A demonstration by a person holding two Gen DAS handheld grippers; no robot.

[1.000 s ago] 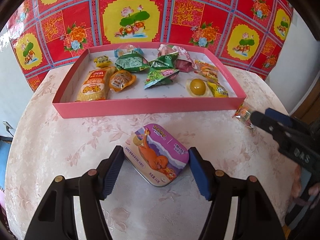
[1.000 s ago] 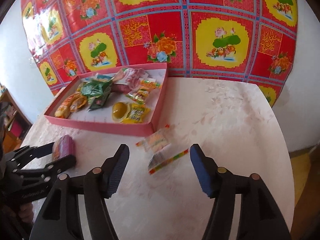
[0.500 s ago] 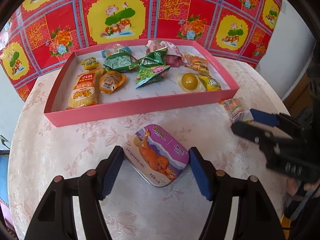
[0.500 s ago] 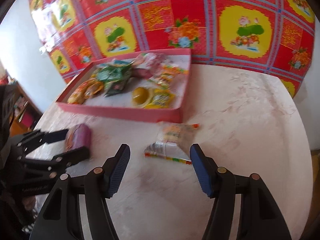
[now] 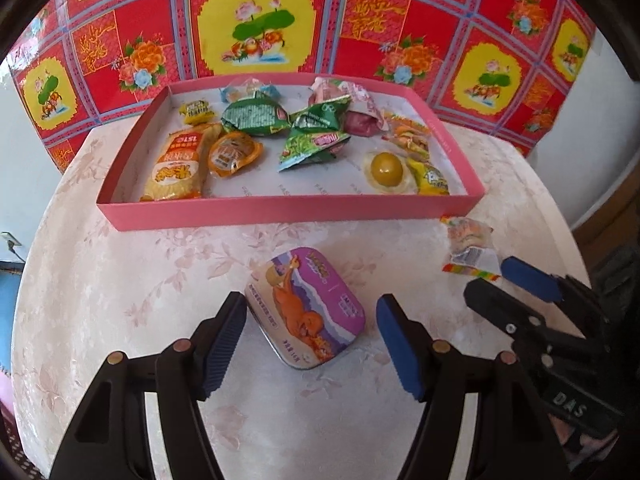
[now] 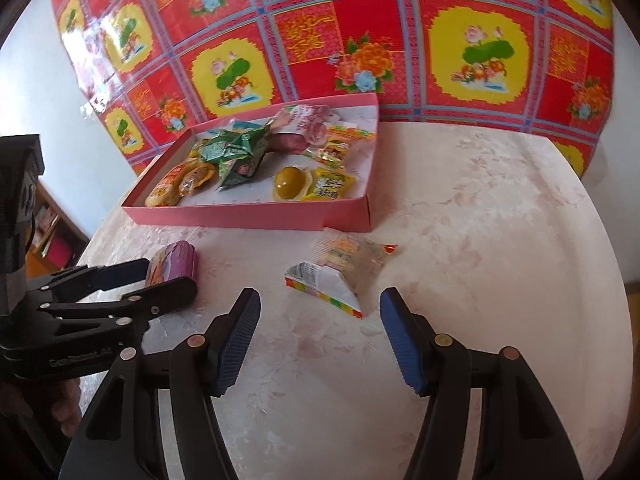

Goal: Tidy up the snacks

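A purple tin point(image 5: 306, 306) with an orange cartoon figure lies flat on the table, in front of the pink tray point(image 5: 288, 210). My left gripper point(image 5: 310, 304) stands open around it, with the left pad at the tin's edge and a gap on the right side. The right wrist view shows the same tin point(image 6: 174, 262) between the left gripper's fingers point(image 6: 164, 290). A clear candy packet point(image 6: 340, 268) with a rainbow edge lies by the tray's near right corner. My right gripper point(image 6: 320, 300) is open just short of it, touching nothing.
The pink tray point(image 6: 248, 218) holds several wrapped snacks, among them green packets point(image 5: 256, 116) and a yolk-like sweet point(image 5: 386, 168). A red and yellow floral cloth point(image 5: 256, 28) hangs behind the round table. The table's right edge point(image 6: 592, 280) drops off.
My right gripper has come in closer to the candy packet, which now sits centred just ahead of its fingers. The left gripper has stayed around the tin.
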